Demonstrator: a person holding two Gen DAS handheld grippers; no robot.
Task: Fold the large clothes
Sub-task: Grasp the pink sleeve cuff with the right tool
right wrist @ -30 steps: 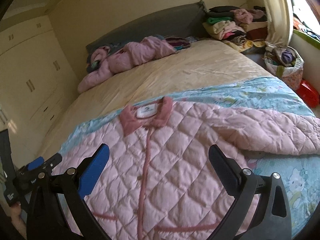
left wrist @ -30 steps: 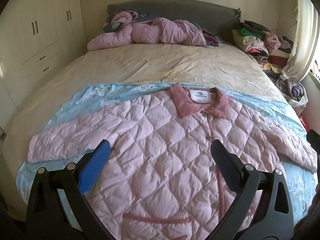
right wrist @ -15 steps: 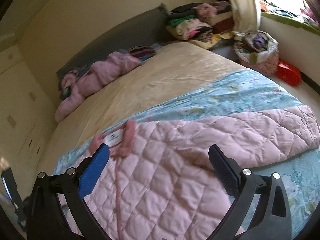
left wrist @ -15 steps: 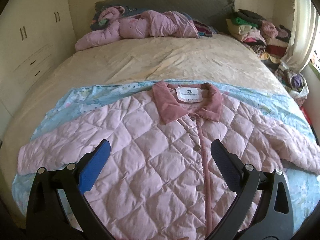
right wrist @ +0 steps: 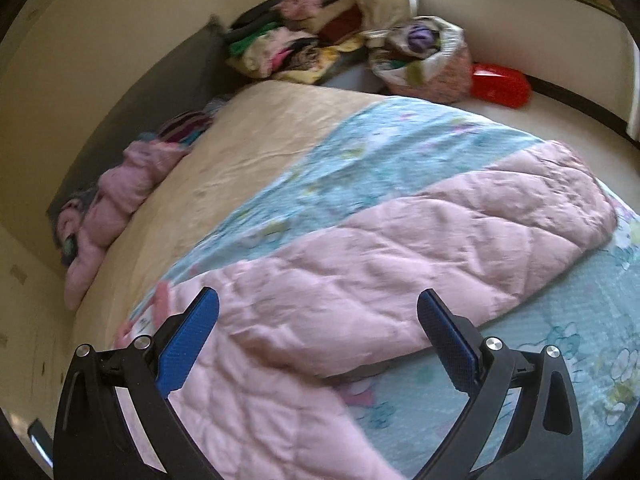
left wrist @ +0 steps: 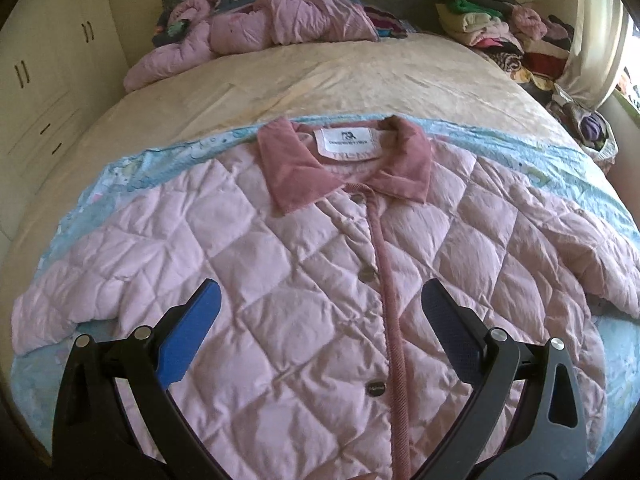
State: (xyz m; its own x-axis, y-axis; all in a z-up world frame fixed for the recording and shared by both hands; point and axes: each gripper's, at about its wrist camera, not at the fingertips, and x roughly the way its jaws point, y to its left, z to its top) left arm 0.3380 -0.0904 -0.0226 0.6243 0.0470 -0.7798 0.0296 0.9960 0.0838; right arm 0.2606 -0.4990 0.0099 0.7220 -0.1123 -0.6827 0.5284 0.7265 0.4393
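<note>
A pink quilted jacket (left wrist: 304, 264) lies flat, front up, on a light blue printed sheet (left wrist: 120, 168) on the bed, with a darker pink collar (left wrist: 296, 176) and a white label. Both sleeves spread sideways. My left gripper (left wrist: 320, 300) is open and empty, hovering over the jacket's chest beside the button placket. My right gripper (right wrist: 318, 312) is open and empty above the jacket's right sleeve (right wrist: 440, 232), which stretches toward the bed's right edge.
A crumpled pink garment (left wrist: 256, 28) lies by the grey headboard on the beige bedspread (left wrist: 340, 76). Stacked folded clothes (left wrist: 492, 28) and a full bag (right wrist: 424, 60) stand right of the bed, with a red object (right wrist: 500, 84) on the floor. Cupboards (left wrist: 44, 64) line the left.
The left gripper has moved forward and lower over the jacket's chest. The right gripper has swung right, now looking along the right sleeve. Both stayed open.
</note>
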